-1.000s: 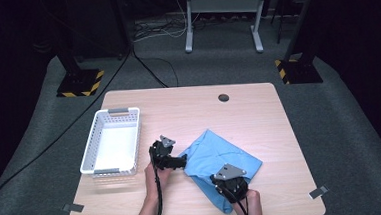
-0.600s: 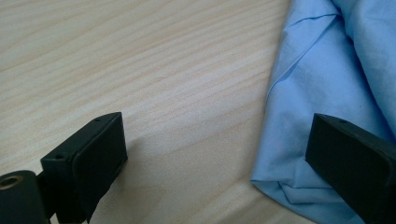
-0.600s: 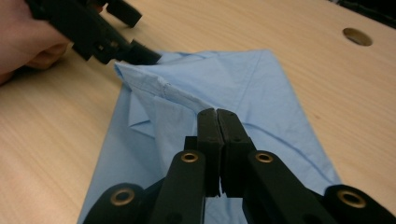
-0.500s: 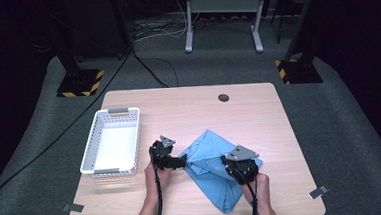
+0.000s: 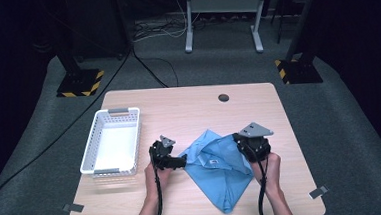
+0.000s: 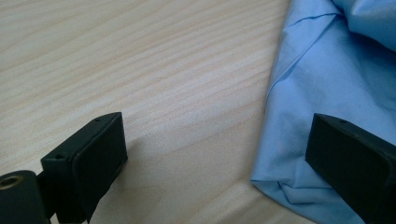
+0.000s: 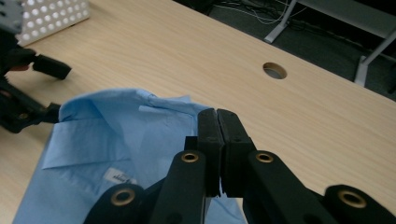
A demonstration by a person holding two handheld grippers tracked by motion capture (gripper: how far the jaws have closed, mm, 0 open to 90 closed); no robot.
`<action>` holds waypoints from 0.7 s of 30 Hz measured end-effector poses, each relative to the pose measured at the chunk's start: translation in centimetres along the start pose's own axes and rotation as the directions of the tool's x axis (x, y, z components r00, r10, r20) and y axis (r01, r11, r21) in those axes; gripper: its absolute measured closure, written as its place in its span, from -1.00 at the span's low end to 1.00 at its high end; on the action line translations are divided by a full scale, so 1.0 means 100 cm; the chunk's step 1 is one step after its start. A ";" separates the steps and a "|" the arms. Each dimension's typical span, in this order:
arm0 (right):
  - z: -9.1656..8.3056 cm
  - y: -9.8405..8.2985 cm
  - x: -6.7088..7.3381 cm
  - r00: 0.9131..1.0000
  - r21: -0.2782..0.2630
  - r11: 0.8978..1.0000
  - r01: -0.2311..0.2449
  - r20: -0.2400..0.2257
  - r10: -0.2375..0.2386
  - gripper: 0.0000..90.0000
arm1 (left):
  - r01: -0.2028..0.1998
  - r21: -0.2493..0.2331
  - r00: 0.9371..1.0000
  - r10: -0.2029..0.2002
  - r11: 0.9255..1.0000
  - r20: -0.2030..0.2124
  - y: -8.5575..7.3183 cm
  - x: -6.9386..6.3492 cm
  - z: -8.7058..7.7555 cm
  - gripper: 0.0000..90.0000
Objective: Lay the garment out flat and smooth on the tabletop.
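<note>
A light blue shirt (image 5: 217, 168) lies crumpled on the wooden table (image 5: 178, 108), collar and label facing up. My right gripper (image 5: 251, 146) is shut on a fold of the shirt's right side and holds it raised off the table; in the right gripper view its jaws (image 7: 217, 116) are pressed together above the shirt (image 7: 116, 135). My left gripper (image 5: 184, 160) stays open at the shirt's left corner. In the left gripper view (image 6: 219, 158) one jaw rests over bare wood and the other over the edge of the shirt (image 6: 327, 84), without pinching it.
A white perforated basket (image 5: 109, 112) stands at the left of the table, just beyond the left hand. A round cable hole (image 5: 223, 97) sits near the far edge. Tape marks lie at the near corners. Dark floor, cables and stand legs lie past the table.
My right gripper has risen and moved away from the person and to the right, pulling the shirt's right side up with it. The left gripper has stayed put.
</note>
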State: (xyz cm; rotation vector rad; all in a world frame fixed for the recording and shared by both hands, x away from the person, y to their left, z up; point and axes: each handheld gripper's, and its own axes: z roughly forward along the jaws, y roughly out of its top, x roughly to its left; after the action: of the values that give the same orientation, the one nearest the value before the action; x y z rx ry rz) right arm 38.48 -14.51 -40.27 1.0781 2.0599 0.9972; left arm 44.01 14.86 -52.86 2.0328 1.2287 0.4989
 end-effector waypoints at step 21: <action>0.016 0.034 -0.070 0.989 0.018 0.997 -0.078 0.125 0.075 0.97 | -0.003 0.000 1.000 0.003 1.000 0.004 0.000 0.000 0.000 -0.89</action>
State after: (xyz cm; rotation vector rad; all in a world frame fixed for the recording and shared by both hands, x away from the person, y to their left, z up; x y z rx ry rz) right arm 44.46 -18.65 -37.18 1.2082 1.9473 0.9217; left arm 43.99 14.85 -52.86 2.0351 1.2229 0.4959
